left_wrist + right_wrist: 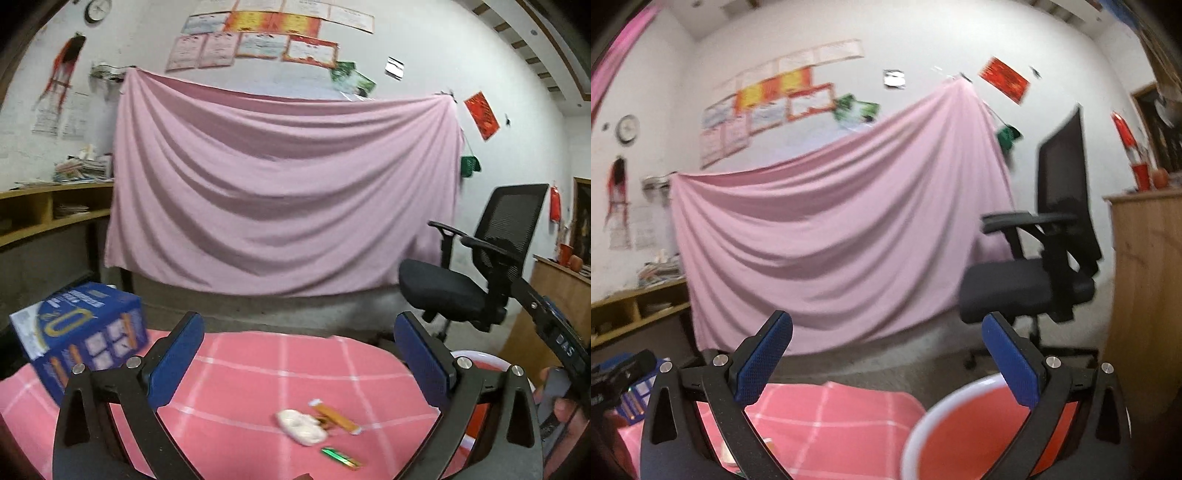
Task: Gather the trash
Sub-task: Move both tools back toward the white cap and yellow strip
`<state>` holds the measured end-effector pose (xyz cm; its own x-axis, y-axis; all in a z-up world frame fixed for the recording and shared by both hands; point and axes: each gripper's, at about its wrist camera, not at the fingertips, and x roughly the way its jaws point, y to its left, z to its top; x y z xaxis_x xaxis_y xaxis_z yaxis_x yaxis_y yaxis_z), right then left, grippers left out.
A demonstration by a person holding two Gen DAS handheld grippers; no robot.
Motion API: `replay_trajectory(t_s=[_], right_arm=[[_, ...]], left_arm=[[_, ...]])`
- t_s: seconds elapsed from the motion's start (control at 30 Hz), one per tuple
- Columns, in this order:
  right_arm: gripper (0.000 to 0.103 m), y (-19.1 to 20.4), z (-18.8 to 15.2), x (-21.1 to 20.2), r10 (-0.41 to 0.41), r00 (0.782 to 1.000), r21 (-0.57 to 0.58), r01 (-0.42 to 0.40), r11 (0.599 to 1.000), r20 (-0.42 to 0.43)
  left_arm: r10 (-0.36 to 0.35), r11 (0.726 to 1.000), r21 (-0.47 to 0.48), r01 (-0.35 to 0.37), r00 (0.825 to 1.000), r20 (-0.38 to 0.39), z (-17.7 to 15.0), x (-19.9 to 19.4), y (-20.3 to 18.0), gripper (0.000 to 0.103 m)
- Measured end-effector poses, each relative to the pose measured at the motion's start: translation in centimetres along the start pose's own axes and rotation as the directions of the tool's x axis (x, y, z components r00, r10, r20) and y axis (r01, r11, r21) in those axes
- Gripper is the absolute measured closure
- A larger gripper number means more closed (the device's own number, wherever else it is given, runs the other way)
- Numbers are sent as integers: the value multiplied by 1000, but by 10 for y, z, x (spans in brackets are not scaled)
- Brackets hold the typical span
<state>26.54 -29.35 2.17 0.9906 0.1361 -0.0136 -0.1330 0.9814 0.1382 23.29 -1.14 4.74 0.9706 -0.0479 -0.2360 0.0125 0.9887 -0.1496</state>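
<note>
Left gripper hangs wide open over the table, nothing between its blue pads. Trash sits low in the left wrist frame, just right of centre: a white wad touching an orange wrapper, and a green wrapper near them, closer to the camera. A blue box stands at the left of the frame on the cloth, pink with white checks. Right gripper is spread open too, empty, with the red bin and its white rim filling the lower right of its frame, partly behind the right finger. Beyond the table: grey floor, a black chair at right, a pink sheet draped across the white wall, certificates above, a clock upper left, wooden shelves at left.
</note>
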Motion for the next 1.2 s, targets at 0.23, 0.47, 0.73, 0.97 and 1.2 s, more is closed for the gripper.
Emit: replay_trajectory(t_s=[0.23,0.47,0.73,0.97,1.2], right_arm=[[0,40,-12,4,101,995,-128,-101,987,-1],[0,65,-30,19,119,990,-234,-134,963,-80],[0,70,-43,32,118,976,-232,-160,960,-182],[0,59,-55,58,139,911,-126,-202,971,-387],[31,57,-72,79,197,797,-36,-263,964,-572]], left_arm=[[70,998,-7,-70,997,39,-14,-9,33,2],[86,996,18,-87,996,15,-28,-6,41,2],[84,996,26,-83,996,-30,-34,5,47,2],[81,997,24,-78,976,-204,-42,33,47,2],[65,998,7,-66,936,-347,-50,55,45,2]])
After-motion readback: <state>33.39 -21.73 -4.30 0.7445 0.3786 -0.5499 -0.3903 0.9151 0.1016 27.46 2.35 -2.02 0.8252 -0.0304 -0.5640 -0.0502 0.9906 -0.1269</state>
